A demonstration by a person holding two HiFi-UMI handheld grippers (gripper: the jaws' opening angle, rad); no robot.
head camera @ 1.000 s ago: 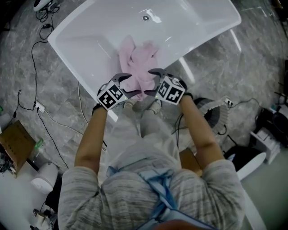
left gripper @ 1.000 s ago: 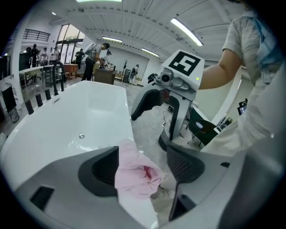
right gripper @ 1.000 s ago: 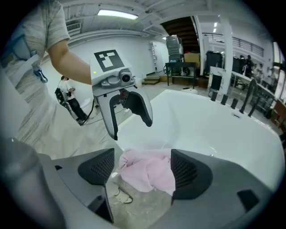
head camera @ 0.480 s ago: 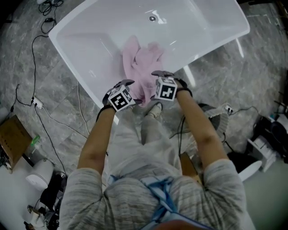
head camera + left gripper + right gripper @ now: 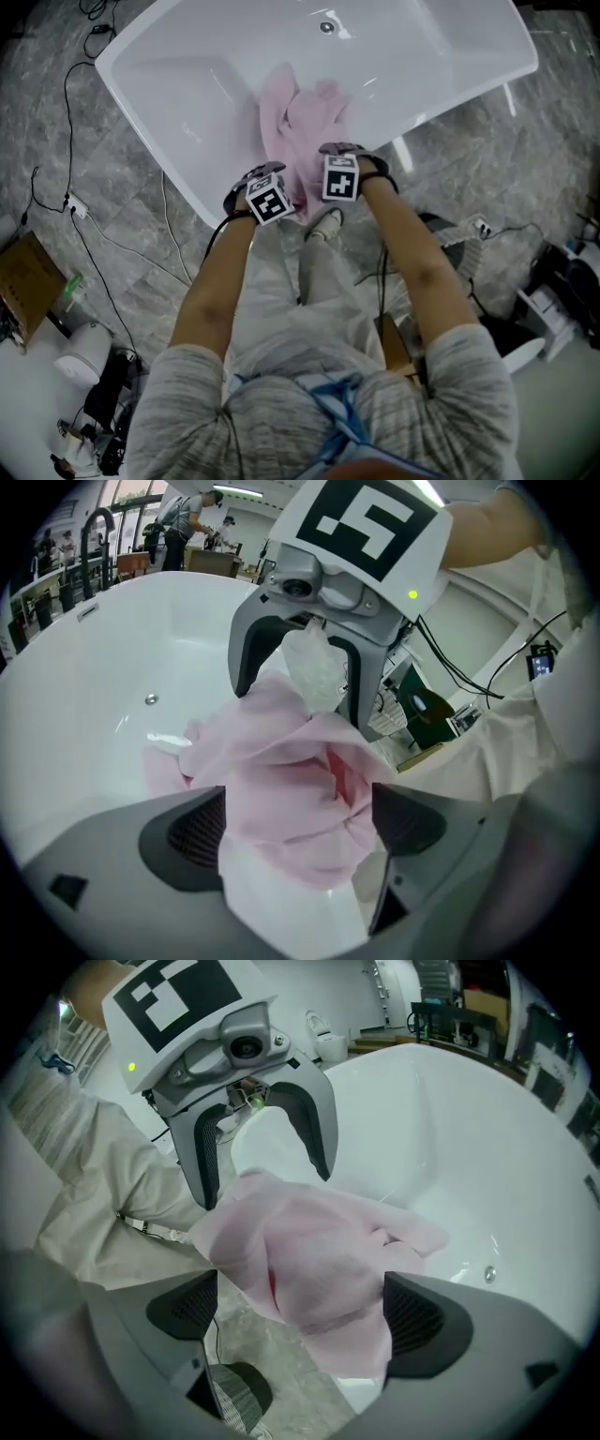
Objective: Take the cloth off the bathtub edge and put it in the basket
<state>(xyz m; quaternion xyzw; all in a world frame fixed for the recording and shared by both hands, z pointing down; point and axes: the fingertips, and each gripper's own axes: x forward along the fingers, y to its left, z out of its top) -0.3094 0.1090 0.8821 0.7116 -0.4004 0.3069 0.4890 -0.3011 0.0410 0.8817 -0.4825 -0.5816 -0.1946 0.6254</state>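
Observation:
A pink cloth [image 5: 298,117] hangs over the near edge of the white bathtub [image 5: 187,84], part inside and part outside. My left gripper [image 5: 265,178] and right gripper [image 5: 339,155] face each other over the rim, on either side of the cloth's near fold. In the left gripper view the cloth [image 5: 291,780] bulges between my left gripper's [image 5: 295,827] wide jaws, and the pads stand clear of it. The right gripper [image 5: 305,1312] straddles the cloth [image 5: 319,1260] the same way. Both pairs of jaws have just been opening. A white slatted basket [image 5: 457,246] stands on the floor to the right.
The person's legs and a shoe [image 5: 325,223] are close against the tub's outer side. Black cables [image 5: 84,234] run over the grey stone floor at left, near a cardboard box [image 5: 28,295]. Equipment [image 5: 562,281] crowds the right edge. The tub drain [image 5: 326,26] lies farther in.
Both grippers have come down toward the tub edge and tipped more steeply. Their jaws have spread wider and now stand around the cloth's near fold.

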